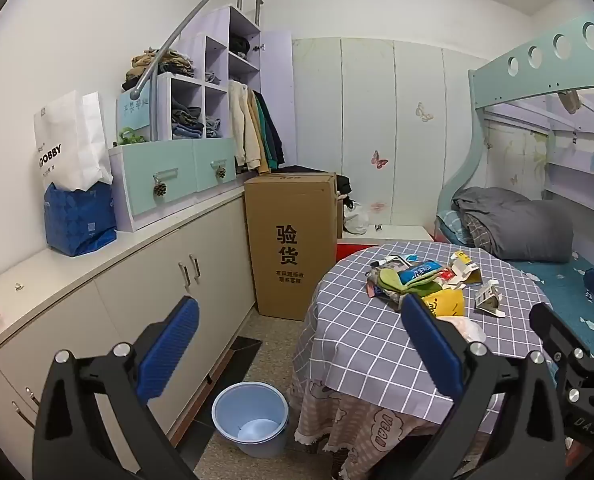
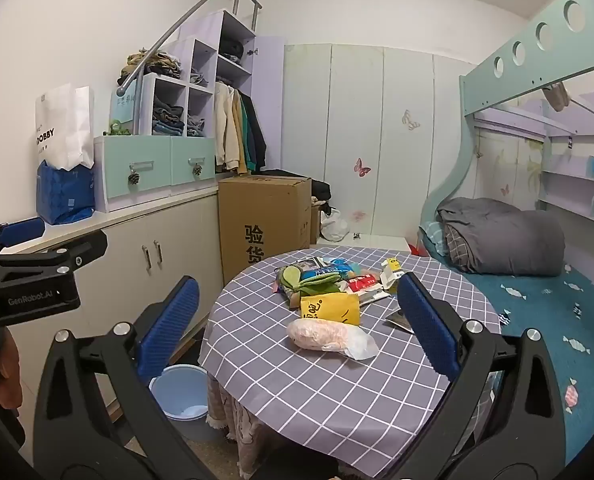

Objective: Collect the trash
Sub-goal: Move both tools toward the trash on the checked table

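Two tools, neither loaded: my left tool (image 1: pixel 297 344) and my right tool (image 2: pixel 297 324) both stand spread wide with nothing between the pads.

Left wrist view, trash: a heap of wrappers (image 1: pixel 413 280) lies on the far half of the round desk (image 1: pixel 357 352), with a torn white carton (image 1: pixel 489 300) just beside it to the right and a yellow packet (image 1: pixel 447 304) at its near edge.
Left wrist view, bin: the blue bucket (image 1: pixel 251 418) stands on the floor at the foot of the desk, between the desk cloth and the low cabinets (image 1: pixel 145 280); only a pale patch shows at its bottom, and I cannot tell what that is.
Left wrist view, my aim: this tool looks more at the floor gap than at the heap, so I judge it better placed for the bucket side of the job.

Right wrist view, nearest piece: a clear bag with something pinkish inside (image 2: pixel 329 336) lies closest to me, apart from the heap, with the yellow packet (image 2: pixel 331 310) just behind it.
Right wrist view, first pick: I would take that bag, since it lies alone and nothing rests on it.
Right wrist view, how to grip: come in low across its narrow width, pinch the filled body rather than the loose plastic end, and keep the pads off the checked cloth so it does not drag.
Right wrist view, carry: the bucket (image 2: pixel 183 396) sits down to the left, partly behind my left finger (image 2: pixel 169 328), so I would lift clear of the desk edge before swinging over.
Right wrist view, hazard: my left tool (image 2: pixel 41 248) hangs at the left edge, on that same path.
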Demonstrator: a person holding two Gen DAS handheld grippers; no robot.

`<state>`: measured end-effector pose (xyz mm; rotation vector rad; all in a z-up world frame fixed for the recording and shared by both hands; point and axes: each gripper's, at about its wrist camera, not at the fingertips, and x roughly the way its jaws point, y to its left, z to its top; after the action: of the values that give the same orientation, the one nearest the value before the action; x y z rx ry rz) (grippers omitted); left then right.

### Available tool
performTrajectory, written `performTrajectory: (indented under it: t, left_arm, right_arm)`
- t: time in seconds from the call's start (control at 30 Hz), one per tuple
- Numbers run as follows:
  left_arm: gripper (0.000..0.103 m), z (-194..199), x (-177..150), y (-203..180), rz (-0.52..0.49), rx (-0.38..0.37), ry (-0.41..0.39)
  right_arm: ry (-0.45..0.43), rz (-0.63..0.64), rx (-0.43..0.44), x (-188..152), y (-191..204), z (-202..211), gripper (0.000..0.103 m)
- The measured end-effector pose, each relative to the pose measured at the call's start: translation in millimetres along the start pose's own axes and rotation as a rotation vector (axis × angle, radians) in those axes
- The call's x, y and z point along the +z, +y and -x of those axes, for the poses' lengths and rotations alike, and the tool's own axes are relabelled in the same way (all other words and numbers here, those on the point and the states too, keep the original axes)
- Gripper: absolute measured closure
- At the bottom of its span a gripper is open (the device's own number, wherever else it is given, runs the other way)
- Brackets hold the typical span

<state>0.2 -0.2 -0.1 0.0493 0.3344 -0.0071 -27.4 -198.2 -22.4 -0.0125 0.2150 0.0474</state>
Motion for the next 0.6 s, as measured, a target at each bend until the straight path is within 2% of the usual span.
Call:
performTrajectory:
  t: [0.6]
  left_arm:
    - [0.004,2.0,0.4,-0.4,0.004,0.002,0.002]
  right_arm:
    - [0.001,-0.004,0.01,-4.4,1.1,1.3,0.006]
